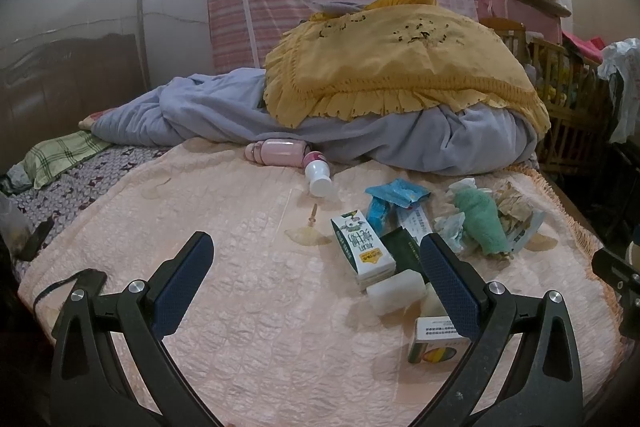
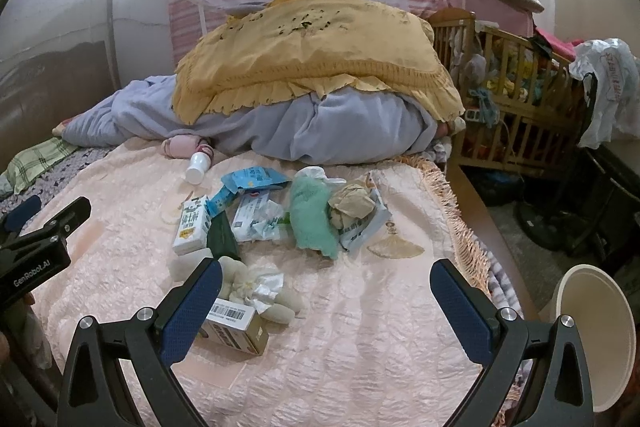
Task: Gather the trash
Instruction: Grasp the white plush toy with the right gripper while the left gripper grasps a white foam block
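Observation:
Trash lies scattered on the pink bedspread (image 1: 248, 307): a white-and-green milk carton (image 1: 360, 247) (image 2: 192, 227), blue wrappers (image 1: 396, 195) (image 2: 252, 181), a green cloth wad (image 1: 480, 215) (image 2: 312, 219), crumpled brown paper (image 2: 352, 205), a small barcode box (image 2: 236, 323) (image 1: 436, 341), white tissue (image 2: 260, 287) and a white bottle (image 1: 318, 175) (image 2: 198, 165). My left gripper (image 1: 316, 283) hovers open over bare bedspread, the carton by its right finger. My right gripper (image 2: 326, 307) is open too, its left finger beside the barcode box. Neither holds anything.
A heap of grey-blue bedding under a yellow frilled cover (image 1: 392, 67) fills the back of the bed. A pink bottle (image 1: 276, 149) lies against it. A wooden crib (image 2: 512, 99) stands right of the bed. A cream bin (image 2: 596, 339) sits at the bed's right edge.

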